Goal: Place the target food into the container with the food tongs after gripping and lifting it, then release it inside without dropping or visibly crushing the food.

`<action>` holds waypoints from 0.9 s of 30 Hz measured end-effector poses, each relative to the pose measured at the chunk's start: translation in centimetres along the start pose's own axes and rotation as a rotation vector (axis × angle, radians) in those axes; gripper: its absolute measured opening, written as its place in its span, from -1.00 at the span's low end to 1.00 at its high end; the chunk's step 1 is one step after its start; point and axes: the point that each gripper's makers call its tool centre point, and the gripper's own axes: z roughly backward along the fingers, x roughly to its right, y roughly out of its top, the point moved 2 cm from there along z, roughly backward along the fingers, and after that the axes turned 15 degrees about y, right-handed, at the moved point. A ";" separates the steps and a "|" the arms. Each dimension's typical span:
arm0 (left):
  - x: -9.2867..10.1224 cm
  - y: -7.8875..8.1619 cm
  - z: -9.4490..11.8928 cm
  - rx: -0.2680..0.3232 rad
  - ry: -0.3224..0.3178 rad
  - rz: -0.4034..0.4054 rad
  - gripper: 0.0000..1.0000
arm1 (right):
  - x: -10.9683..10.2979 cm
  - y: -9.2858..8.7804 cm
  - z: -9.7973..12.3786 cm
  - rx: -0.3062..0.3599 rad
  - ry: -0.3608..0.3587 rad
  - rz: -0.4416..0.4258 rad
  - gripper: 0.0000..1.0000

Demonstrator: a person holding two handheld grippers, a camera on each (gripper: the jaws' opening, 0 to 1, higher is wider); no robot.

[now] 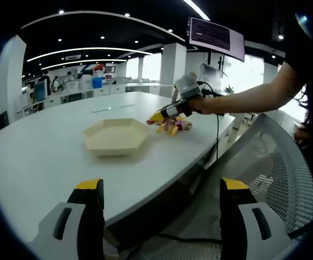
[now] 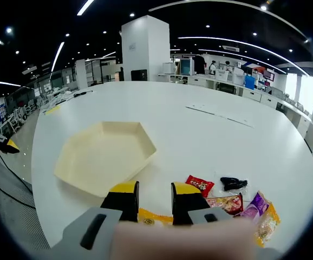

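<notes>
A broad white table (image 1: 48, 151) is seen, with a cream hexagonal container (image 2: 103, 157) resting on it, empty. Just beside the container, on its far side from the left gripper's camera, a small heap of wrapped snack packets (image 2: 237, 206) is spread: a red packet (image 2: 200, 185), a dark one (image 2: 233, 183) and purple and yellow ones near it. No food tongs can be made out.

The right gripper (image 2: 154, 208) is held low over the near edge of this heap, its jaws parted by a narrow gap with a yellow packet (image 2: 154, 219) lying below them; whether it is touched cannot be told. The left gripper (image 1: 162, 203) is held back off the table edge, its jaws wide apart and empty.

A poor grip is judged the main risk: the slick, flat wrappers could slide out during the lift, or a neighbouring packet could be dragged along. Too hard a squeeze could crush the contents
</notes>
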 end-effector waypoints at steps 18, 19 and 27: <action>-0.1 0.0 0.0 -0.001 -0.003 0.004 0.80 | 0.5 0.3 1.3 0.017 -0.036 -0.015 -0.64; -0.1 0.1 0.0 0.003 -0.003 0.003 0.81 | 0.5 0.4 1.7 0.030 -0.036 -0.023 -0.64; 0.0 0.6 0.0 0.035 -0.001 0.008 0.85 | 0.2 2.3 3.4 0.044 -0.017 -0.038 -0.63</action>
